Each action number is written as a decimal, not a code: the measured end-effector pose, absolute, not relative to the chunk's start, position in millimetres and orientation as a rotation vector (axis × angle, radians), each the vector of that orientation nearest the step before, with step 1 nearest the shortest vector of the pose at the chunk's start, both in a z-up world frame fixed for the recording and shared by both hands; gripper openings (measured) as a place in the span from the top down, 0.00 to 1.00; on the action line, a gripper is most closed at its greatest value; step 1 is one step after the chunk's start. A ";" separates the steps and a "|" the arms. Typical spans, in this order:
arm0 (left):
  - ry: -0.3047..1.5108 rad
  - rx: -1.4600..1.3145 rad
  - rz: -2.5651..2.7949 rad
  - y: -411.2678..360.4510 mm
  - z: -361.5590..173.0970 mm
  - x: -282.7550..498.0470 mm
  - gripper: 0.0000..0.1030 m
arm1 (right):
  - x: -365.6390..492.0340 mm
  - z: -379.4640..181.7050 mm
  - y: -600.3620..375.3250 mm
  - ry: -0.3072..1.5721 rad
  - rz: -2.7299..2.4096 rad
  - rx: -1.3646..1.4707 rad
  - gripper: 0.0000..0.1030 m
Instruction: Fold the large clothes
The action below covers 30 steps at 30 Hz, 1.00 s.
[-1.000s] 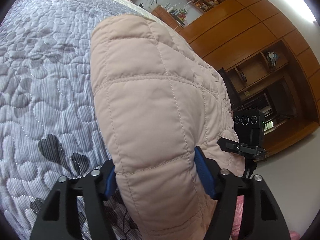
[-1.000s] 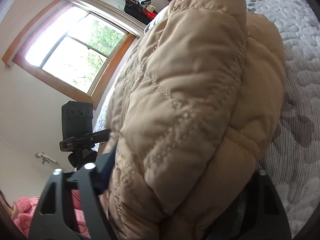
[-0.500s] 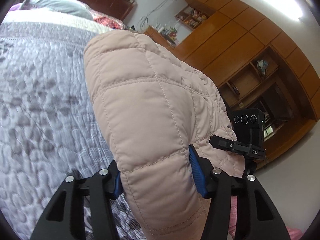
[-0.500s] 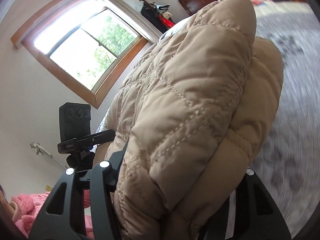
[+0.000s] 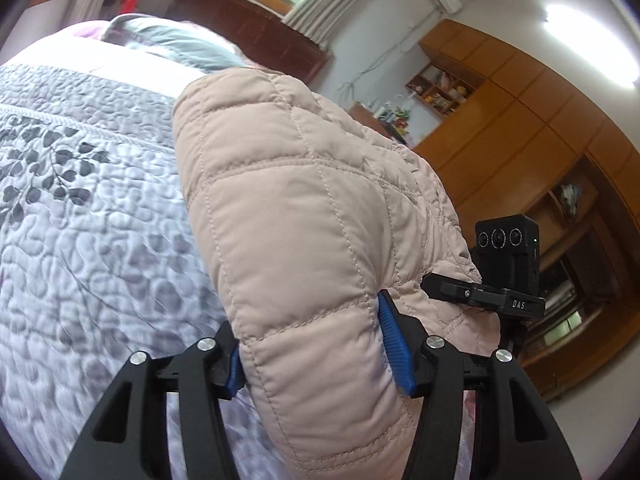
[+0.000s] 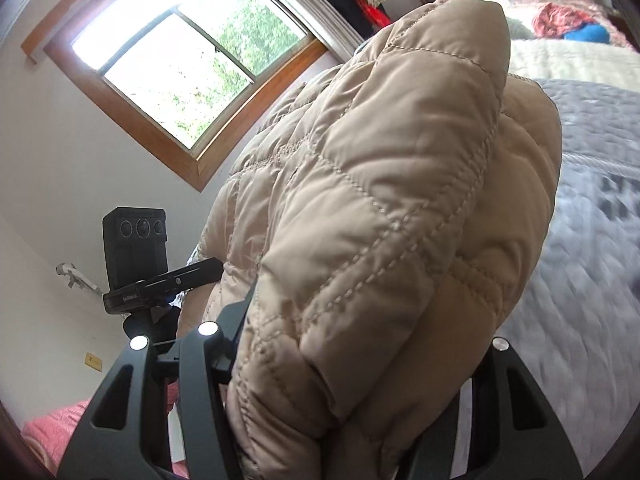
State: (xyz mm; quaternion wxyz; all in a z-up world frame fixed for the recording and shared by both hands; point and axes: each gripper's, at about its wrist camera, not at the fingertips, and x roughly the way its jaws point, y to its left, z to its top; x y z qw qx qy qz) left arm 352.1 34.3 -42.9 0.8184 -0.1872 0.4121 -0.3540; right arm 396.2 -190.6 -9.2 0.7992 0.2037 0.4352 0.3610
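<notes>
A beige quilted padded jacket is lifted above the grey quilted bedspread. My left gripper is shut on a thick fold of it, blue pads pressing both sides. In the right wrist view the same jacket fills the middle, bunched in thick layers. My right gripper is shut on that bunch; its right finger is mostly hidden by the fabric. The other gripper's camera block shows at the jacket's far side, and likewise in the right wrist view.
The bed runs toward a dark wooden headboard with pillows and loose clothes. Wooden wardrobes and shelves stand to the right, a window to the left. A pink garment lies low near the bed's edge.
Both grippers have risen and swept across the bed with the jacket, now facing the headboard. The jaws squeezed tighter on the fabric. The bedspread is blurred by motion.
</notes>
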 end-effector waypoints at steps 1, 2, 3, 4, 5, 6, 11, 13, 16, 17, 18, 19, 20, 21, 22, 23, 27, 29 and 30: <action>0.888 -0.402 -0.743 37.2 -49.1 362.7 0.45 | 410.3 -17.3 -187.7 0.949 0.778 0.444 0.48; 0.900 -0.403 -0.733 39.8 -55.3 372.0 0.45 | 422.4 -25.7 -185.5 0.962 0.778 0.448 0.49; 0.911 -0.402 -0.725 47.2 -61.6 380.3 0.45 | 432.6 -34.8 -184.6 0.978 0.779 0.456 0.49; 0.925 -0.397 -0.715 47.5 -69.2 388.8 0.45 | 443.5 -40.6 -182.1 0.990 0.777 0.463 0.49; 0.939 -0.393 -0.708 46.7 -75.4 394.7 0.44 | 453.2 -50.2 -181.0 1.006 0.775 0.473 0.48; 0.948 -0.385 -0.698 46.1 -82.5 400.4 0.42 | 459.5 -60.1 -181.8 1.021 0.770 0.487 0.46; 0.933 -0.347 -0.705 40.2 -90.6 400.7 0.36 | 458.6 -76.1 -190.4 1.025 0.792 0.546 0.35; 0.938 -0.328 -0.687 34.6 -87.1 396.2 0.34 | 454.7 -71.2 -196.3 1.029 0.767 0.524 0.29; 0.946 -0.318 -0.655 35.6 -83.3 389.7 0.28 | 444.4 -54.4 -190.2 1.018 0.734 0.477 0.26; 0.937 -0.304 -0.641 37.1 -80.8 382.7 0.28 | 436.0 -51.6 -194.4 1.016 0.722 0.466 0.24; 0.924 -0.286 -0.633 44.2 -80.7 385.0 0.26 | 426.1 -49.3 -199.2 1.015 0.714 0.460 0.24; 0.910 -0.261 -0.620 48.7 -78.6 380.7 0.25 | 420.8 -51.2 -203.8 1.016 0.708 0.451 0.24; 0.895 -0.240 -0.610 51.2 -76.5 371.9 0.25 | 409.2 -49.7 -208.5 1.013 0.691 0.434 0.24; 0.881 -0.224 -0.606 52.4 -72.8 362.8 0.24 | 396.0 -48.8 -213.5 1.008 0.675 0.417 0.24; 0.869 -0.207 -0.605 53.8 -70.1 354.1 0.24 | 385.2 -51.0 -217.8 1.006 0.668 0.408 0.24; 0.854 -0.185 -0.605 54.6 -67.6 344.4 0.23 | 375.3 -51.4 -222.6 1.002 0.655 0.401 0.24; 0.830 -0.102 -0.569 55.9 -73.9 317.9 0.21 | 354.4 -60.8 -238.8 0.990 0.605 0.418 0.26; 0.837 -0.093 -0.552 55.8 -81.2 311.6 0.20 | 358.6 -72.6 -244.0 1.006 0.592 0.464 0.27; 0.848 -0.106 -0.551 57.1 -84.9 312.2 0.20 | 358.8 -79.7 -249.1 1.018 0.578 0.471 0.27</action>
